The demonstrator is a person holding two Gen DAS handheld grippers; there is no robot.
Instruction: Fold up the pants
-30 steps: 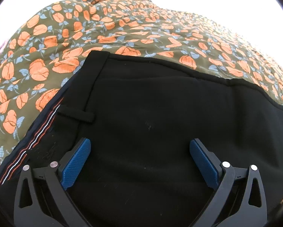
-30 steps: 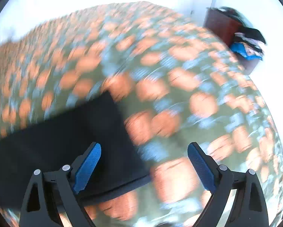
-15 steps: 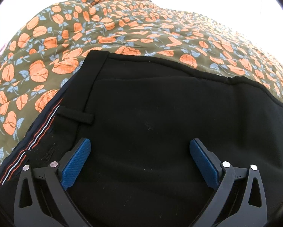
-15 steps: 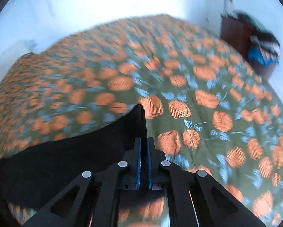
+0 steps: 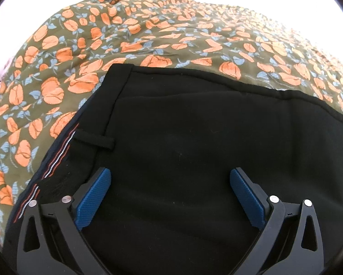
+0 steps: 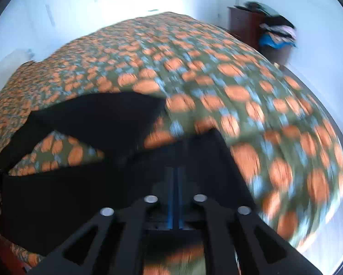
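The right gripper (image 6: pixel 175 171) has its two blue fingers (image 6: pixel 171 197) pressed flat together. Black cloth sits right at the tips, so it looks like they are pinching an end of the pants (image 6: pixel 84 192). The picture is blurry there, so I cannot see the pinch itself.

The left gripper (image 5: pixel 170 183) has its fingers (image 5: pixel 93 194) spread wide apart. They hold nothing. They sit just above the pants (image 5: pixel 194 137), near the waist end. I cannot tell if they touch the cloth.

The pants are black and lie on the bed (image 5: pixel 148 36), which has a green cover with orange flowers. In the left view the waistband (image 5: pixel 56 160) with its thin orange and white stripes is on the left side of the pants, and a belt loop (image 5: pixel 93 138) is just beside it. The rest of the pants runs off to the right, so the long way of the pants goes left to right.

In the right view, part of the pants is up off the bed, and I can see flowers under it. That raised end is the one at the right gripper. I think the next move is to carry that end along the long way of the pants, toward the waistband. The left gripper sits near the waistband, so it could hold that end down.

Well away from the pants, a brown dresser (image 6: pixel 244 25) with a pile of clothes (image 6: pixel 276 34) stands by the wall.
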